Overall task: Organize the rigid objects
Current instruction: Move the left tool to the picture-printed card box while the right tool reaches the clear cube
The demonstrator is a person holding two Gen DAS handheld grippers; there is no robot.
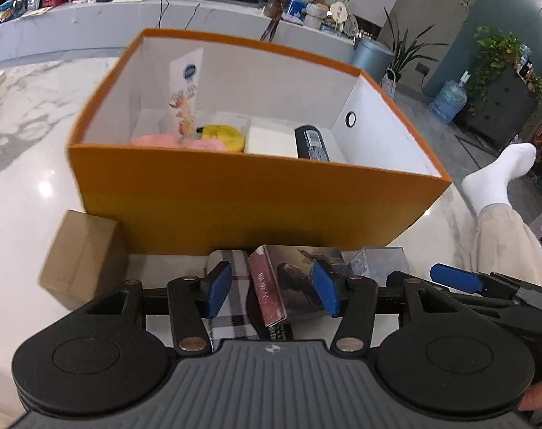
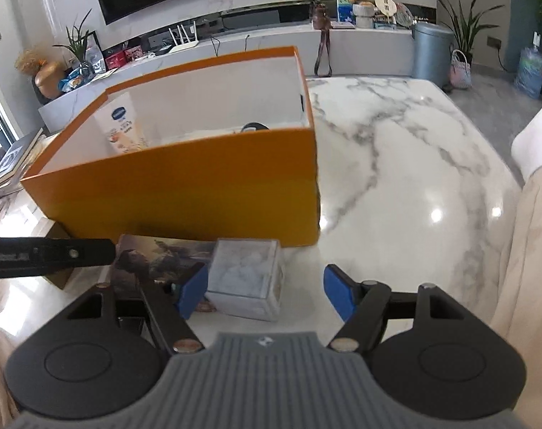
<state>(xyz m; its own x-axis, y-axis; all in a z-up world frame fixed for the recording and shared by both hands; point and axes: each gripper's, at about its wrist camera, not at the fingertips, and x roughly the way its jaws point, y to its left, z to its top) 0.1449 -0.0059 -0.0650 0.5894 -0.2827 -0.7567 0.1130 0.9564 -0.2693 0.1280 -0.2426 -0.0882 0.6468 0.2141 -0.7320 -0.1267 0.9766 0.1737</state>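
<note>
An orange box (image 1: 235, 200) stands on the marble table (image 1: 28, 150); it also shows in the right wrist view (image 2: 185, 193). Inside lie a tall carton (image 1: 185, 89), pink and yellow soft items (image 1: 221, 136), a white block (image 1: 271, 141) and a dark device (image 1: 311, 143). My left gripper (image 1: 272, 291) is open around a book with a painted cover (image 1: 292, 282) and a plaid item (image 1: 235, 304). My right gripper (image 2: 265, 291) is open around a small clear-topped box (image 2: 246, 279); this box also shows in the left wrist view (image 1: 374, 261).
A brown cardboard box (image 1: 81, 261) sits left of the book. The right gripper's blue finger (image 1: 457, 280) shows at the left view's right edge. A person's socked foot (image 1: 499, 175) hangs off the table's right side. Books (image 2: 10, 164) lie at far left.
</note>
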